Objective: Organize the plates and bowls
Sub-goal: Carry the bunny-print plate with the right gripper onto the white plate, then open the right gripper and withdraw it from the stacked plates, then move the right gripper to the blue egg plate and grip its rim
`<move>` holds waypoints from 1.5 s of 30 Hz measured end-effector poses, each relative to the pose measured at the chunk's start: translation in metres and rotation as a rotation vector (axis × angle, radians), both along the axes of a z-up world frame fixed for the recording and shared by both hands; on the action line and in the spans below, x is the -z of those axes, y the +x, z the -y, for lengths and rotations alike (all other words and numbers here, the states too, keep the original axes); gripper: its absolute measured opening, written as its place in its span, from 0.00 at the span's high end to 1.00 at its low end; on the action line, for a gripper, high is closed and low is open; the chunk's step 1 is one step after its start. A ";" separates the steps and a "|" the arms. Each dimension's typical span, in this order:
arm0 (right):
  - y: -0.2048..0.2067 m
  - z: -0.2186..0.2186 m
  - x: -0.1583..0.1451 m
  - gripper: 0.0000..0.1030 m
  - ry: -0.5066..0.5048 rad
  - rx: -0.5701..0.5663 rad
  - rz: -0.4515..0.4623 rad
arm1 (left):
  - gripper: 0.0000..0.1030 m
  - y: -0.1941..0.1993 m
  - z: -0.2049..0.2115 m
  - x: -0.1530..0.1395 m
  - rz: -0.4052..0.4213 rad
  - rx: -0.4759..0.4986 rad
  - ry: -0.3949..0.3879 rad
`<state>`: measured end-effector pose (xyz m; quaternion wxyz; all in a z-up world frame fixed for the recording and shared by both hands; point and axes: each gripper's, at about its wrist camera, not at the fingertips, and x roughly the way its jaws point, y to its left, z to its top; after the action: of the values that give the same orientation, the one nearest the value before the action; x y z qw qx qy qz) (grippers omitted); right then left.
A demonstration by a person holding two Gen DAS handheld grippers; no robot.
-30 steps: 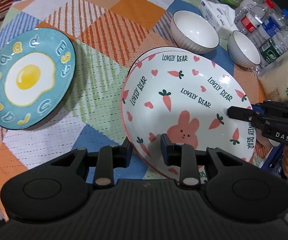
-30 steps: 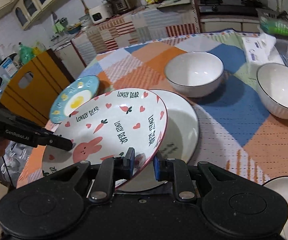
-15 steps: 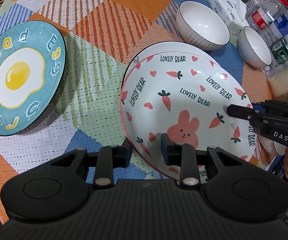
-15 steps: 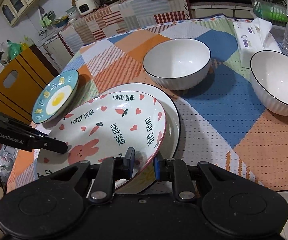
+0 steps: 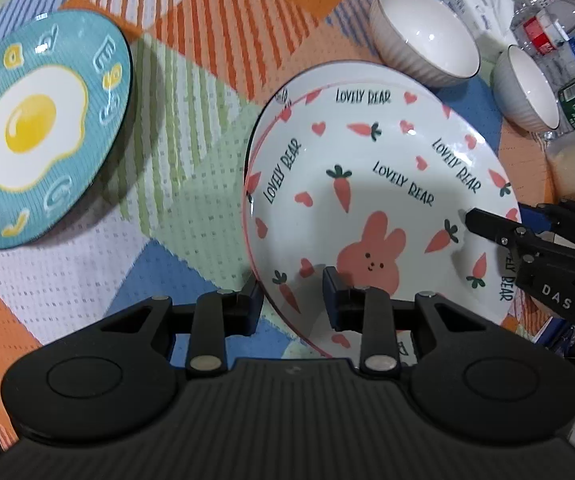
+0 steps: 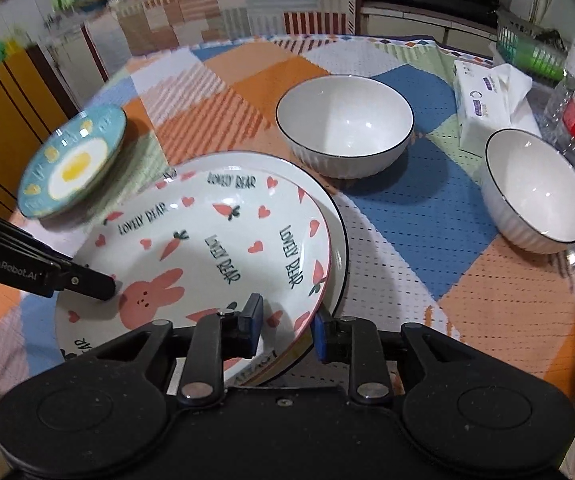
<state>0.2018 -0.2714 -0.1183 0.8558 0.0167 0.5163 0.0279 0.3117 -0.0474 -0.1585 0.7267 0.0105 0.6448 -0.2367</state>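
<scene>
Left wrist view: the left gripper [image 5: 292, 294] and right gripper [image 6: 285, 326] each clamp opposite rims of a glossy round bunny plate [image 5: 383, 200] lettered "LOVELY BEAR", resting on a black-rimmed white plate [image 6: 337, 240] near the checked table's [image 6: 499, 312] front edge; ribbed white bowls [image 6: 345, 120] sit behind.

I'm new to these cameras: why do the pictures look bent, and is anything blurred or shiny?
Left wrist view: fisheye bends the table edges; glare spots on the bunny plate; the egg plate casts a shadow to its right. Right wrist view: background kitchen and egg plate smeared; bowls sharp.
</scene>
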 end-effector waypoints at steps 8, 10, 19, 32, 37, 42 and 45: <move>0.006 -0.010 0.002 0.68 -0.115 0.014 -0.035 | 0.72 -0.002 0.005 0.003 0.003 0.008 0.010; 0.007 -0.012 0.004 0.68 -0.139 0.015 -0.037 | 0.72 -0.002 0.007 0.004 0.015 0.017 0.015; 0.005 -0.021 0.007 0.72 -0.228 0.009 -0.025 | 0.74 -0.003 0.002 -0.006 0.045 -0.006 0.006; -0.028 -0.038 -0.048 0.72 -0.088 -0.062 0.152 | 0.74 -0.028 -0.041 -0.050 0.134 -0.005 0.051; -0.036 -0.054 -0.068 0.65 -0.057 -0.134 0.207 | 0.72 -0.040 -0.058 -0.067 0.187 -0.012 0.075; -0.039 -0.078 -0.084 0.50 -0.037 -0.239 0.193 | 0.69 -0.047 -0.080 -0.080 0.237 -0.011 0.151; -0.042 -0.092 -0.091 0.41 -0.052 -0.320 0.202 | 0.61 -0.049 -0.091 -0.085 0.272 -0.004 0.206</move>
<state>0.1593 -0.1796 -0.0276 0.8881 -0.0905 0.4242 0.1517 0.2622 0.0432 -0.0740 0.8027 0.1158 0.5615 -0.1643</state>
